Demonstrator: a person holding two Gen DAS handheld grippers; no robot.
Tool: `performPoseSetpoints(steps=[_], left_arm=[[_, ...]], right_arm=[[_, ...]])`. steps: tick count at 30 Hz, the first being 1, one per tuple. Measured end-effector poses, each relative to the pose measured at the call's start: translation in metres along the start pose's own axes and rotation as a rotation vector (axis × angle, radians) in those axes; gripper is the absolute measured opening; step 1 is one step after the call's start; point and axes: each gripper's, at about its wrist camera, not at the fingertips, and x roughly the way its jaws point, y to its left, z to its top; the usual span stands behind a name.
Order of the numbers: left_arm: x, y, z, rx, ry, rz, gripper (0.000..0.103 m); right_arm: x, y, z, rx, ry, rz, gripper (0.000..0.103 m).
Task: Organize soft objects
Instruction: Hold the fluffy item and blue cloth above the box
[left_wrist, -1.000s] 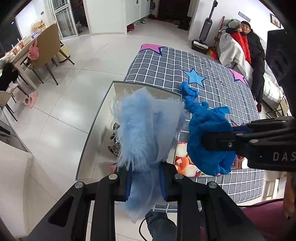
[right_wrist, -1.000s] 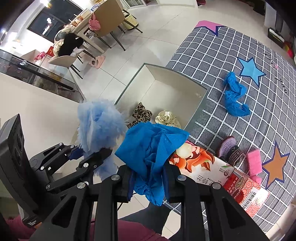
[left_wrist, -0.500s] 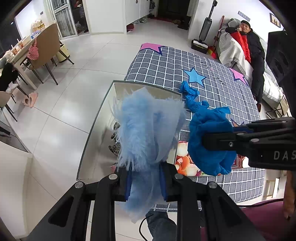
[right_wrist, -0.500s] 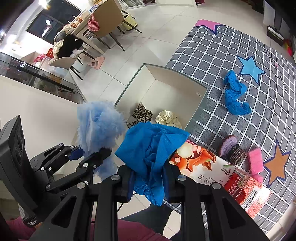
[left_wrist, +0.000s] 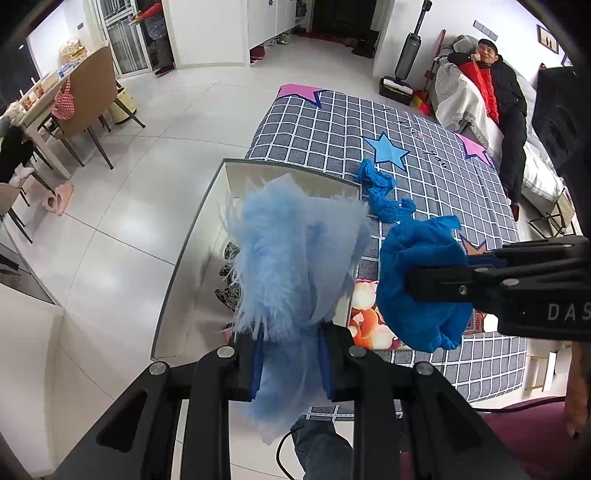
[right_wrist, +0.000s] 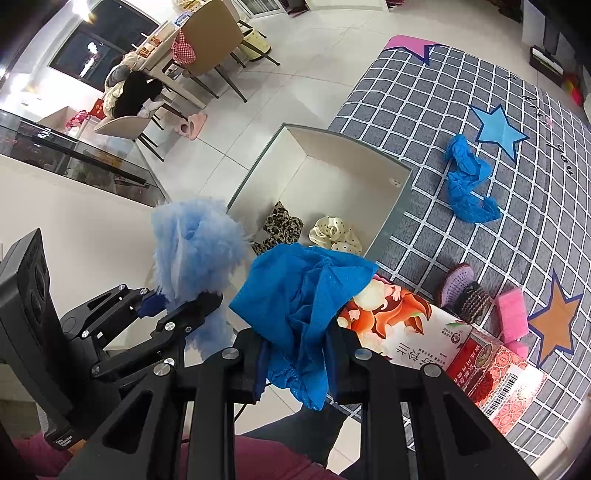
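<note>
The left tool (left_wrist: 291, 363) is pinching a pale blue fluffy piece (left_wrist: 295, 254), which stands up between its pads and trails out below them. Beside it, the right tool (right_wrist: 295, 363) is pinching a crumpled blue cloth (right_wrist: 303, 291) the same way. Both tools point steeply down and hang above the near end of the white box (right_wrist: 402, 192), which sits on the floor with its long side against the left edge of the checked rug (right_wrist: 443, 92). In the box's near end lie a leopard-print scrunchie (right_wrist: 279, 225) and a cream dotted scrunchie (right_wrist: 334, 234). The box opening lies ahead of and below both tools; I judge the left tool nearer to it. Another blue cloth (right_wrist: 467, 181) lies on the rug, just beyond the box's right wall, nearer the right tool
</note>
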Motion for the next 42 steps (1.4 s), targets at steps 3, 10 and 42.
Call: performPoseSetpoints(steps=[3, 10, 42], left_arm=[[0.000, 0.000, 0.000, 0.000, 0.000, 0.000, 0.027], [0.000, 0.000, 0.000, 0.000, -0.001, 0.001, 0.027], [0.002, 0.007, 0.003, 0.014, 0.003, 0.004, 0.027]], right_arm=[[-0.001, 0.000, 0.000, 0.001, -0.004, 0.003, 0.026], [-0.001, 0.000, 0.001, 0.015, -0.009, 0.011, 0.026], [0.012, 0.003, 0.009, 0.030, -0.007, 0.021, 0.026]])
